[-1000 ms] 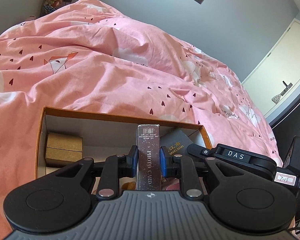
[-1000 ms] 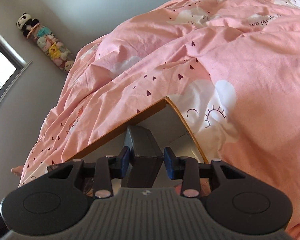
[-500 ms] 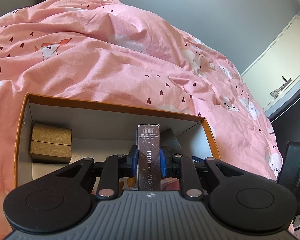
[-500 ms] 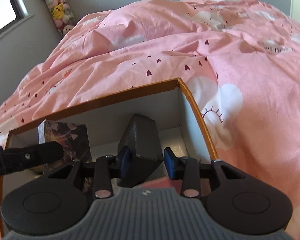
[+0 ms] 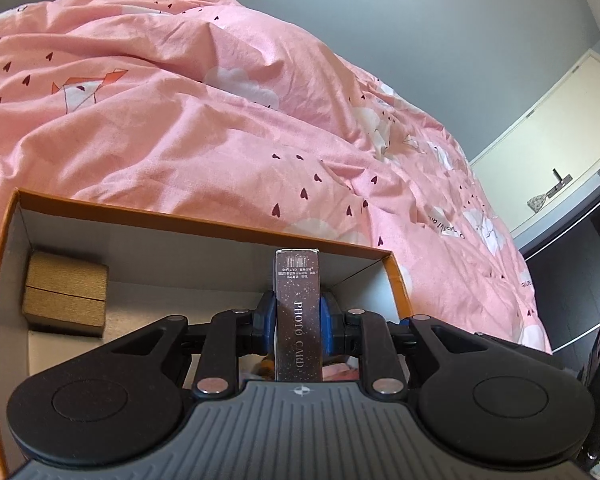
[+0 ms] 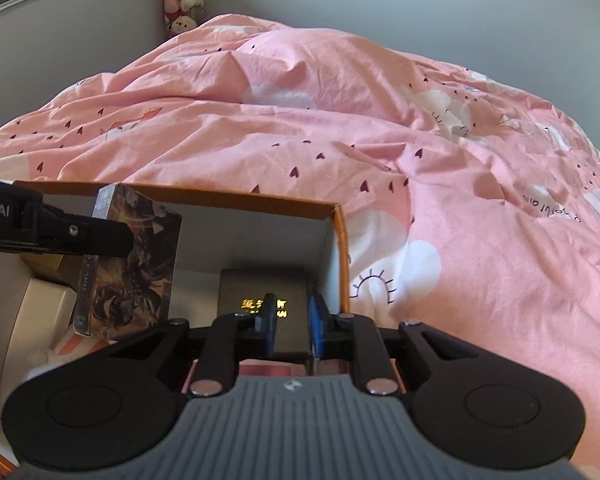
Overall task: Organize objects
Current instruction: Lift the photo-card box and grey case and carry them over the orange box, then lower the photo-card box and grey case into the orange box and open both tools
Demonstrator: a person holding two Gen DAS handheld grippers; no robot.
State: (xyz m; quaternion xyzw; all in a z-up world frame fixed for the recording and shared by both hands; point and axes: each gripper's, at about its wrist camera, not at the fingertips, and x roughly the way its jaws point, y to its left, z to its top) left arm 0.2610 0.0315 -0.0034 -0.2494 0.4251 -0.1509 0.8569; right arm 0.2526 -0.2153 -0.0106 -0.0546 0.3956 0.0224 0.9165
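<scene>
An orange box with a white inside lies on the pink bed; its right wall shows in the right wrist view. My left gripper is shut on a dark photo card box, held upright inside the orange box. That card box and a left finger show in the right wrist view. My right gripper is shut on a black box with gold lettering, low in the orange box's right corner.
A tan cardboard box sits in the orange box's far left corner. A white item lies at the left of the orange box. The pink duvet rises behind. A door is at the right.
My right gripper has swung over the orange box and lowered the black box into its right corner. My left gripper has moved slightly with the photo card box still held.
</scene>
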